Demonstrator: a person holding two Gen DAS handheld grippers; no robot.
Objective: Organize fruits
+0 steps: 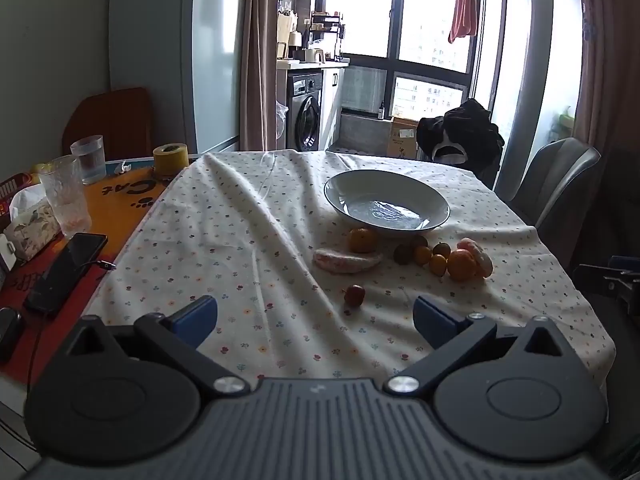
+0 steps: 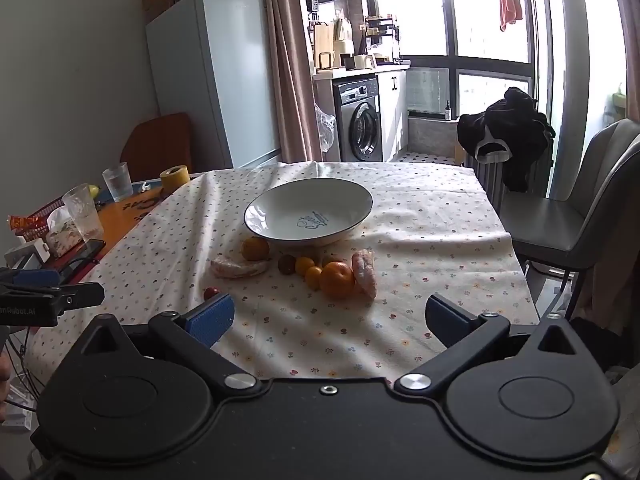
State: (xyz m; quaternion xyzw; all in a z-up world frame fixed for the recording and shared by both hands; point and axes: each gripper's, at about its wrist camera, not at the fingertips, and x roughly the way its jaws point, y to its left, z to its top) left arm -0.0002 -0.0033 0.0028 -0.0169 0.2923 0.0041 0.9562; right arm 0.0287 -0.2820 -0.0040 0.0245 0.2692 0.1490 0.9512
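An empty white bowl [image 1: 436,210] [image 2: 260,222] with a dark rim rests on the flowered tablecloth. In front of it lie fruits: an orange [image 1: 362,240] [image 2: 255,248], a peeled pink segment [image 1: 346,261] [image 2: 239,268], a larger orange [image 1: 462,265] [image 2: 337,280], another pink segment [image 1: 478,256] [image 2: 365,274], several small kumquats [image 1: 438,265] [image 2: 313,278] and dark round fruits [image 1: 402,254] [image 2: 286,264]. A small red fruit [image 1: 355,295] [image 2: 211,293] lies nearest. My left gripper [image 1: 315,318] is open just short of the red fruit. My right gripper [image 2: 330,318] is open before the larger orange.
Glasses [image 1: 66,196], a yellow tape roll [image 1: 171,158], a phone [image 1: 66,270] and a tissue box [image 1: 30,226] crowd the orange mat on the left. A grey chair [image 2: 580,216] stands to the right; another chair with dark clothes [image 2: 506,136] is behind the table.
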